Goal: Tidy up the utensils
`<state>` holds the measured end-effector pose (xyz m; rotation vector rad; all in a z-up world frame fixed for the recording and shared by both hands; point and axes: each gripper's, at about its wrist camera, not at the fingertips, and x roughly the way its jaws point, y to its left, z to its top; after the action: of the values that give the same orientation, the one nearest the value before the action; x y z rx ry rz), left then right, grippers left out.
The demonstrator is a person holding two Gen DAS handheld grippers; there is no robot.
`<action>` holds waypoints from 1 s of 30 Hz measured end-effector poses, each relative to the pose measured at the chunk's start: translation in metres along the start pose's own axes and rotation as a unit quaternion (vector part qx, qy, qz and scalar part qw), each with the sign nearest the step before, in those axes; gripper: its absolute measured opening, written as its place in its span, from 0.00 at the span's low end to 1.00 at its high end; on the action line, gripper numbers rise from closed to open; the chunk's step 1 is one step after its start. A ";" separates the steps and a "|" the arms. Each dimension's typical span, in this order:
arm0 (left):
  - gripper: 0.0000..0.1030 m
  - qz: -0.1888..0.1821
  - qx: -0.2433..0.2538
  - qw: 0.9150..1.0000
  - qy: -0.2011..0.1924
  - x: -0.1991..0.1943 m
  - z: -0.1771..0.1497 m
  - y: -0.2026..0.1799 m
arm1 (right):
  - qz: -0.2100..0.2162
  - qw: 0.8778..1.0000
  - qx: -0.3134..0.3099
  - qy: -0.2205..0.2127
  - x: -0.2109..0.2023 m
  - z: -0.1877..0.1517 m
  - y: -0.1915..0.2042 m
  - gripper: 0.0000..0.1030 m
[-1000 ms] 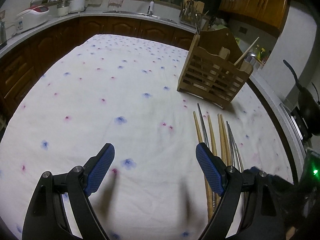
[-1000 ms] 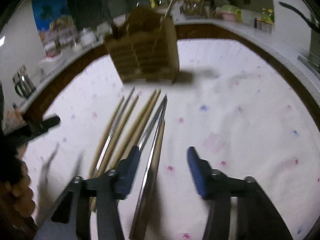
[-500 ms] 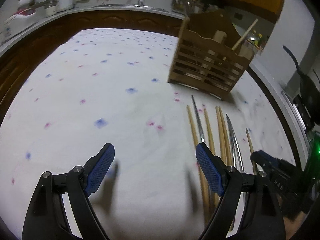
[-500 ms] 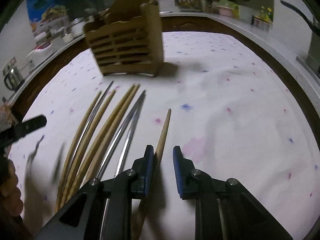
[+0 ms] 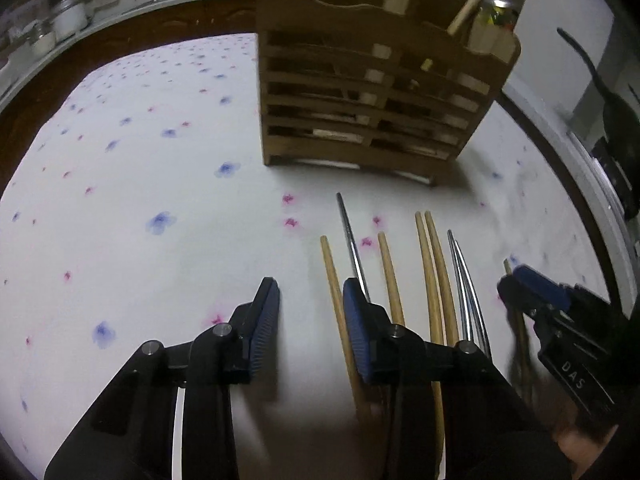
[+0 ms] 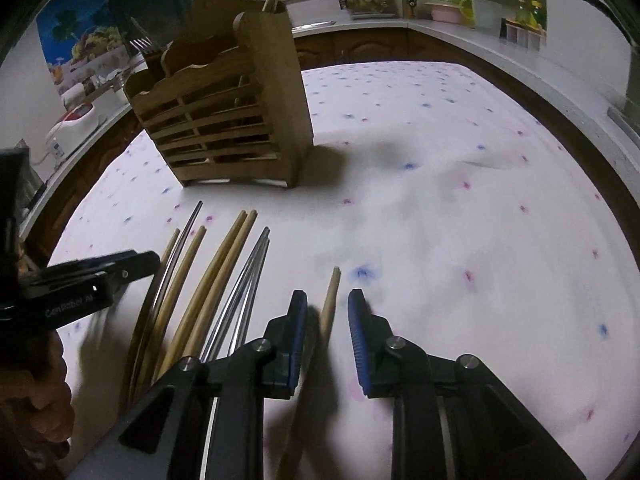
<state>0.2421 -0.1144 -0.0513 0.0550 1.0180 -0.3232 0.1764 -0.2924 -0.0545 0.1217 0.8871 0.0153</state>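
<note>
Your right tool (image 6: 323, 332) straddles a lone wooden chopstick (image 6: 331, 300) on the table (image 6: 460, 220), pads not touching it. Your left tool (image 5: 310, 320) has just been closing, empty, beside the other chopsticks (image 5: 434, 272) near the wooden holder (image 5: 372, 92).

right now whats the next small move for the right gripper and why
Probably close the right gripper fully on the lone wooden chopstick, then lift it. The chopstick lies between its fingers with gaps showing on both sides, apart from the other chopsticks, so it doesn't look gripped yet.
</note>
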 end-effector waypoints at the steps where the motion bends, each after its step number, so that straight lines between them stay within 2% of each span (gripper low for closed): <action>1: 0.31 0.005 0.008 1.000 0.001 0.001 0.001 -0.003 | -0.002 1.000 -0.002 -0.001 0.002 0.001 0.002 0.22; 4: 0.30 0.016 0.034 0.999 0.002 0.005 0.003 -0.014 | -0.007 1.000 -0.008 -0.003 0.006 0.004 0.006 0.22; 7: 0.21 0.020 0.053 0.998 -0.001 0.007 0.003 -0.022 | -0.014 1.000 -0.015 -0.003 0.007 0.004 0.008 0.21; 8: 0.11 0.019 0.053 0.998 -0.001 0.007 0.003 -0.021 | -0.016 1.000 -0.015 -0.003 0.007 0.004 0.008 0.18; 9: 0.08 0.017 0.051 0.999 0.000 0.007 0.003 -0.020 | -0.016 1.000 -0.013 -0.003 0.007 0.004 0.007 0.15; 10: 0.07 0.011 0.048 0.999 0.002 0.007 0.004 -0.019 | -0.014 1.000 -0.007 -0.002 0.006 0.004 0.005 0.08; 11: 0.05 0.004 0.042 0.999 0.002 0.006 0.004 -0.016 | -0.007 1.000 0.000 -0.001 0.006 0.005 0.003 0.07; 16: 0.04 -0.033 -0.007 0.999 -0.010 -0.015 -0.008 0.008 | 0.023 0.999 0.029 -0.007 -0.006 0.000 -0.003 0.04; 23: 0.04 -0.084 -0.059 0.993 -0.059 -0.074 -0.019 0.034 | 0.059 0.996 0.031 -0.055 -0.055 0.001 0.006 0.04; 30: 0.04 -0.111 -0.070 0.984 -0.118 -0.136 -0.020 0.043 | 0.091 0.988 0.041 -0.114 -0.109 0.016 0.009 0.04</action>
<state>0.1719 -0.0373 0.0483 -0.2208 0.8084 -0.4504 0.1197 -0.2922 0.0407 0.2758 0.6465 0.1340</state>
